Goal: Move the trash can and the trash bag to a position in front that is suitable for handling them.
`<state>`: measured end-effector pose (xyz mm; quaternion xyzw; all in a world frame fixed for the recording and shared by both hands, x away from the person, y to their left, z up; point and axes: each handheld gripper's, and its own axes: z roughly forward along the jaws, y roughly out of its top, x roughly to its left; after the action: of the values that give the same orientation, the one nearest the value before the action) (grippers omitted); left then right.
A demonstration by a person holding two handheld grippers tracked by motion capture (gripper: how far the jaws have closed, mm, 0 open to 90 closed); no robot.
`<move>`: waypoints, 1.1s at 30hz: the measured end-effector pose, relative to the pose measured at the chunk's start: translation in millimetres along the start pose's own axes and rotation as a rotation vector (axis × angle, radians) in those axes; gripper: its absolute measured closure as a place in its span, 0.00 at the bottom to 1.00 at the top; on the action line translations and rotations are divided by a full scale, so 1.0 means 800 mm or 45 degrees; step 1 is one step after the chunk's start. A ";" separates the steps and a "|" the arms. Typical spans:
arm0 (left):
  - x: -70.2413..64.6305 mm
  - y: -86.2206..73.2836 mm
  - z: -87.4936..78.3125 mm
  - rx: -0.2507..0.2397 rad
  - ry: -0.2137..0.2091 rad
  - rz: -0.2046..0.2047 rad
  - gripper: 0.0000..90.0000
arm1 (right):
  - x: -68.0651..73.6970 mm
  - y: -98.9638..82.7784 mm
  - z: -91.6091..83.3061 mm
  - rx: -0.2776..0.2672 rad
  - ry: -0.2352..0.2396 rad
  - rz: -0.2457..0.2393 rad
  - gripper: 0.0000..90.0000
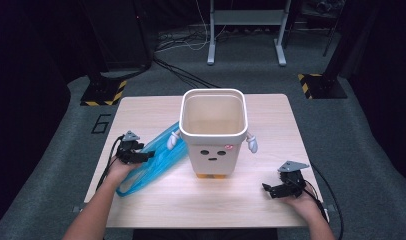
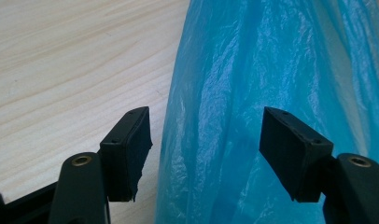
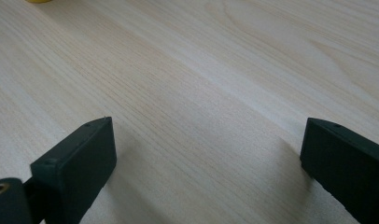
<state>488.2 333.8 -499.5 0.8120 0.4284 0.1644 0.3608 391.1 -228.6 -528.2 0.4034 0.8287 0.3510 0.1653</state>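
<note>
The blue plastic bag [image 2: 271, 93] lies between the left claw [image 2: 206, 154]'s parted jaws, ungripped, stretching toward the counter [image 1: 271, 200]'s left edge; right claw [image 3: 206, 163] open, empty.

On the grey carpeted floor [image 1: 51, 150] to the left of the light wooden table [image 1: 271, 200], a large numeral "6" [image 1: 102, 123] is marked in dark lines. The white plastic bin [image 1: 213, 131] bears a drawn face of two dots and a dash, no lettering.
</note>
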 end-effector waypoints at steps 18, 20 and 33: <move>-0.006 -0.010 0.018 0.067 0.005 0.042 0.62 | 0.000 0.000 0.000 -0.002 0.004 -0.009 0.03; -0.007 -0.012 0.018 0.053 0.011 0.039 0.64 | 0.000 0.000 0.000 -0.001 0.004 -0.009 0.03; 0.006 -0.033 -0.002 0.019 0.063 -0.072 0.92 | 0.000 -0.001 -0.001 -0.003 0.009 -0.015 0.03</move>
<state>474.6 348.4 -517.9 0.7978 0.4611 0.1711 0.3486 390.2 -229.1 -528.2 0.3973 0.8312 0.3523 0.1649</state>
